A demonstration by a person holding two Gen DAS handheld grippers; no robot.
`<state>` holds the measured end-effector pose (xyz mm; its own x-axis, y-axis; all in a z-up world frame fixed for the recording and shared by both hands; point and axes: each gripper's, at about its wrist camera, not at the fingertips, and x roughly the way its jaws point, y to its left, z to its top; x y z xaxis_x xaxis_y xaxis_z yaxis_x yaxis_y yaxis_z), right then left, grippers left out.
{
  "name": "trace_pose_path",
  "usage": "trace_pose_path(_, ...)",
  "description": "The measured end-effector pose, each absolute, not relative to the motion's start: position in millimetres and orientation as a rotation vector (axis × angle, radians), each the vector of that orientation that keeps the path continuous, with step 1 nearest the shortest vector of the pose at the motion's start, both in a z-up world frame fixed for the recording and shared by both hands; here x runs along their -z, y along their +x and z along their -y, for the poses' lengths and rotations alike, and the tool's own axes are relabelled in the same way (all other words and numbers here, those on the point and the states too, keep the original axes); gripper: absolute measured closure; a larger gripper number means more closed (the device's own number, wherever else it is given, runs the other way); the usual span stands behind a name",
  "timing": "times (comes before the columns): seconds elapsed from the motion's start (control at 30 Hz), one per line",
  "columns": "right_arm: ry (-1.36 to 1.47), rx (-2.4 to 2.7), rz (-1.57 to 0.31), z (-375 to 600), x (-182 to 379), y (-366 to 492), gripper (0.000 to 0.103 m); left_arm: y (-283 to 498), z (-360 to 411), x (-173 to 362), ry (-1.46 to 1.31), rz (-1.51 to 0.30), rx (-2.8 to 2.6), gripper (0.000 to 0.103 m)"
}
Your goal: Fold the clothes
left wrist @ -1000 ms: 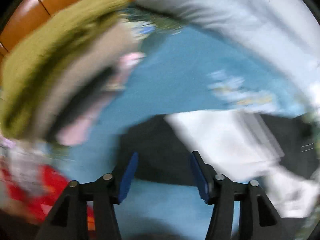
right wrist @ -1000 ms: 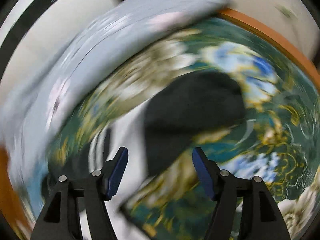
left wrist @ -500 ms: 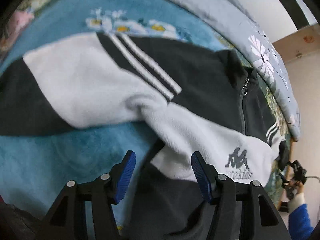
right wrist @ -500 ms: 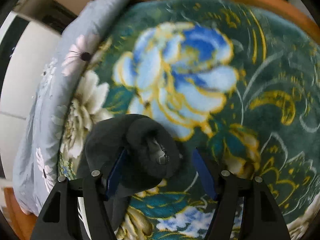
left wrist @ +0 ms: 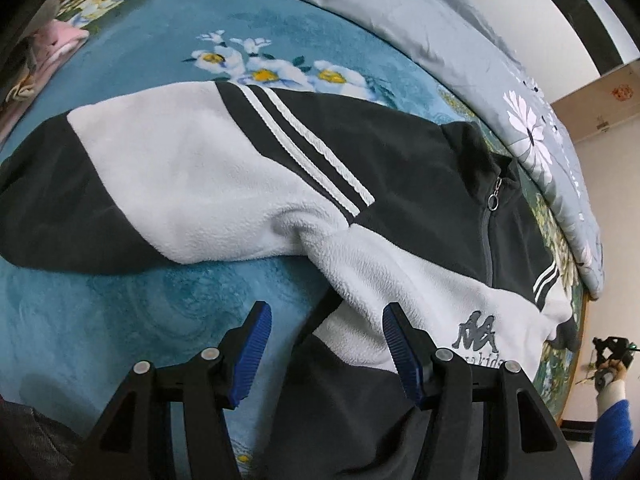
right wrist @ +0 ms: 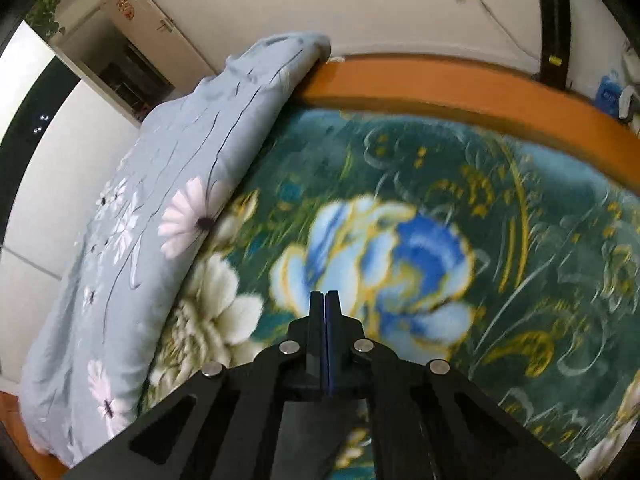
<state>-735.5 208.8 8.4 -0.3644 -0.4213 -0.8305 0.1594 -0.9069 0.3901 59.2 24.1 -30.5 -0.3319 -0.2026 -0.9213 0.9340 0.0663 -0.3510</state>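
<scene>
A black and white fleece zip jacket (left wrist: 304,184) lies spread on the blue flowered blanket (left wrist: 120,312), one sleeve stretched to the left. My left gripper (left wrist: 326,344) is open, just above the jacket's lower hem, with nothing between its blue pads. My right gripper (right wrist: 325,304) is shut, pads pressed together with nothing seen between them, above the green flowered blanket (right wrist: 500,240). The jacket is out of the right wrist view. The right gripper also shows small at the far right of the left wrist view (left wrist: 612,354).
A folded grey floral quilt (left wrist: 460,40) lies along the far side of the bed, also in the right wrist view (right wrist: 160,220). An orange wooden bed frame (right wrist: 460,84) borders the blanket. Pink clothing (left wrist: 60,40) lies at the far left.
My right gripper has closed and let the black sleeve cuff out of view, and the camera has tilted up. My left gripper has stayed open over the jacket, almost still.
</scene>
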Motion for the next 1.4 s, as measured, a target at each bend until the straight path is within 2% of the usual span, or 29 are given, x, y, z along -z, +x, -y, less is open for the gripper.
trace_pose_path(0.13, 1.538, 2.258, 0.348, -215.4, 5.7, -736.1, 0.098, 58.8, -22.3, 32.5, 0.812, -1.352, 1.460, 0.041)
trace_pose_path(0.2, 1.581, 2.204, 0.420, -229.4, 19.9, -728.3, 0.074, 61.3, -21.6, 32.8, 0.799, -1.358, 1.454, 0.041)
trace_pose_path(0.23, 1.594, 2.165, 0.469, -236.7, 26.8, -722.3, 0.055, 62.6, -21.5, 32.5, 0.790, -1.360, 1.452, 0.041)
trace_pose_path(0.27, 1.606, 2.126, 0.519, -243.9, 33.8, -716.4, 0.041, 64.1, -21.5, 32.1, 0.781, -1.363, 1.451, 0.041)
trace_pose_path(0.37, 1.615, 2.050, 0.552, -252.6, 49.1, -697.8, 0.032, 64.9, -20.8, 32.5, 0.767, -1.376, 1.452, 0.041)
trace_pose_path(0.63, 1.589, 2.188, 0.255, -214.7, 52.1, -685.9, 0.032, 60.1, -22.5, 27.5, 0.783, -1.352, 1.471, 0.041)
trace_pose_path(0.7, 1.618, 2.188, 0.210, -207.6, 52.9, -687.0, 0.054, 64.6, -23.2, 26.2, 0.753, -1.366, 1.468, 0.041)
trace_pose_path(0.73, 1.634, 2.189, 0.170, -203.3, 52.8, -687.1, 0.078, 66.7, -23.7, 25.6, 0.742, -1.372, 1.467, 0.041)
trace_pose_path(0.8, 1.618, 2.221, 0.066, -195.6, 44.8, -683.5, 0.084, 70.8, -24.8, 24.5, 0.719, -1.385, 1.465, 0.041)
trace_pose_path(0.83, 1.598, 2.236, 0.033, -192.7, 38.8, -681.3, 0.091, 72.7, -25.2, 23.9, 0.708, -1.390, 1.465, 0.041)
trace_pose_path(0.97, 1.467, 2.291, 0.120, -189.9, -8.5, -670.3, 0.093, 77.5, -25.3, 21.5, 0.670, -1.400, 1.478, 0.041)
trace_pose_path(1.0, 1.400, 2.294, 0.092, -184.6, -26.8, -660.9, 0.093, 78.7, -25.3, 20.9, 0.661, -1.403, 1.481, 0.041)
trace_pose_path(1.13, 1.019, 2.224, -0.219, -145.5, -105.1, -584.7, 0.093, 83.5, -25.4, 18.5, 0.622, -1.413, 1.494, 0.041)
trace_pose_path(1.2, 0.893, 2.140, -0.296, -126.5, -129.6, -535.8, 0.093, 85.9, -25.6, 17.2, 0.604, -1.417, 1.500, 0.041)
trace_pose_path(1.3, 0.782, 1.944, -0.328, -93.6, -144.3, -454.6, 0.092, 90.1, -28.0, 14.1, 0.586, -1.413, 1.507, 0.041)
trace_pose_path(1.4, 0.808, 1.708, -0.293, -64.6, -129.0, -388.5, 0.092, 99.4, -31.7, 6.7, 0.536, -1.393, 1.519, 0.041)
